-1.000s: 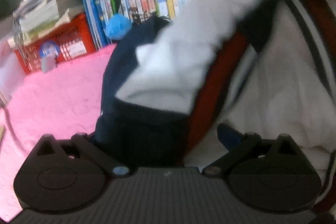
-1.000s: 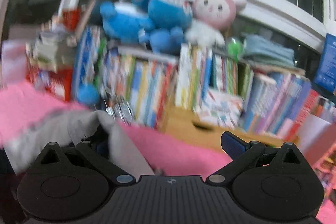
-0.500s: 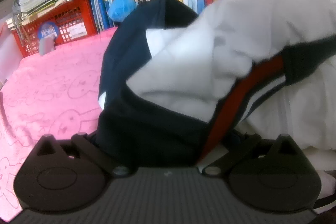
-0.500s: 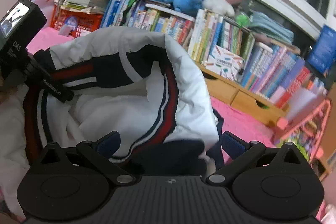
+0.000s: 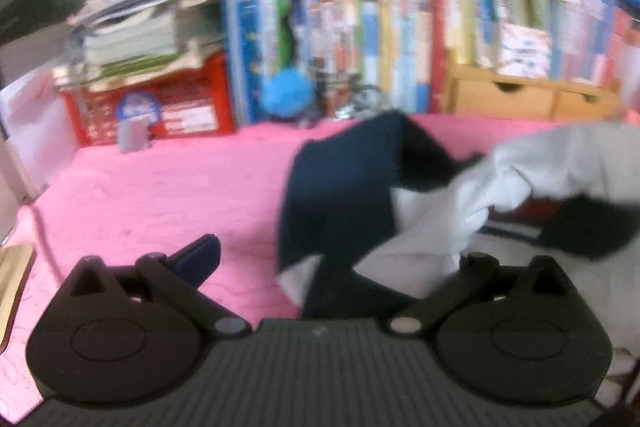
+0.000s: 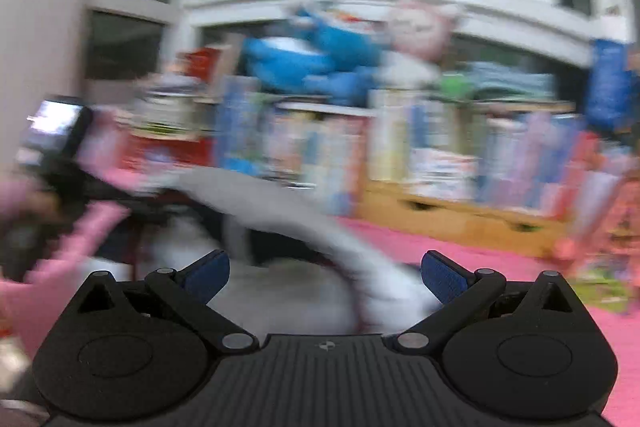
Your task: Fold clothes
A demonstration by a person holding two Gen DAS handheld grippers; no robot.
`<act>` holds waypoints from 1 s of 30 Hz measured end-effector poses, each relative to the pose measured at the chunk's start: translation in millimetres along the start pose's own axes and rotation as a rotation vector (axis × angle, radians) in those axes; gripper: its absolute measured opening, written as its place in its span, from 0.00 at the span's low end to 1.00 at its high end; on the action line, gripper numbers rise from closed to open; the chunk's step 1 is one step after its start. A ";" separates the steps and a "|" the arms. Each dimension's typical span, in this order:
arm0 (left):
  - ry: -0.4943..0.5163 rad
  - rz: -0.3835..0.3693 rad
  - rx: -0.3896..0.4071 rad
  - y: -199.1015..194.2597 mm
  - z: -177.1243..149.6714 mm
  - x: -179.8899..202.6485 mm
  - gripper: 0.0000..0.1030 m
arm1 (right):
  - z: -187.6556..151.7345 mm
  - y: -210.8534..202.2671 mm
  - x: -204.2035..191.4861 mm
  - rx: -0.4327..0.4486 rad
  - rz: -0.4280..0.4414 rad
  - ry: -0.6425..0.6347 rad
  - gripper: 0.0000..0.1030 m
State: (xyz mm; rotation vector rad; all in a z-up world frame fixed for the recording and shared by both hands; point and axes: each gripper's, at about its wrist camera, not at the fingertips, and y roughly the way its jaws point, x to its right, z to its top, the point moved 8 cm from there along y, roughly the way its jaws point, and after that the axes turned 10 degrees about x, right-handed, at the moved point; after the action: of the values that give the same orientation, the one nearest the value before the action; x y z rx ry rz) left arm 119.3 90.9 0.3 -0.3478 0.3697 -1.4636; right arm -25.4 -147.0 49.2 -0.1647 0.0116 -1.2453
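Right wrist view is heavily motion-blurred. Right hand-held gripper (image 6: 325,273) has its blue fingers (image 6: 443,277) spread wide, nothing clamped between them. White garment (image 6: 280,227) lies bunched just ahead — grey-white fold arcing over it, a dark part at its left — on the pink surface (image 6: 460,247). Left hand-held gripper (image 6: 52,163) at the left edge, state unreadable. Behind: bookshelf (image 6: 400,147) with blue plush toys (image 6: 312,59) on top.

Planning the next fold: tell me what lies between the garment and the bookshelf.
Left wrist view: only bare pink blanket lies between the garment and the bookshelf.
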 end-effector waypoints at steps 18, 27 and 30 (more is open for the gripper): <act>-0.095 -0.208 0.084 -56.8 40.2 -6.0 1.00 | -51.2 118.0 -123.4 -0.330 0.493 0.371 0.91; -0.084 -0.197 -0.055 -21.4 8.1 -6.7 1.00 | -22.7 38.9 -129.9 -0.224 0.800 0.452 0.88; -0.077 -0.213 -0.093 -13.1 -0.4 -2.0 1.00 | -16.4 28.5 -119.5 -0.188 0.766 0.417 0.88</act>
State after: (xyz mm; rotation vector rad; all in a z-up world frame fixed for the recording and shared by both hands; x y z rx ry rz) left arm 107.3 91.8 5.8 -0.5296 0.3473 -1.6391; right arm -38.5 -27.4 19.6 -0.0483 0.5099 -0.4922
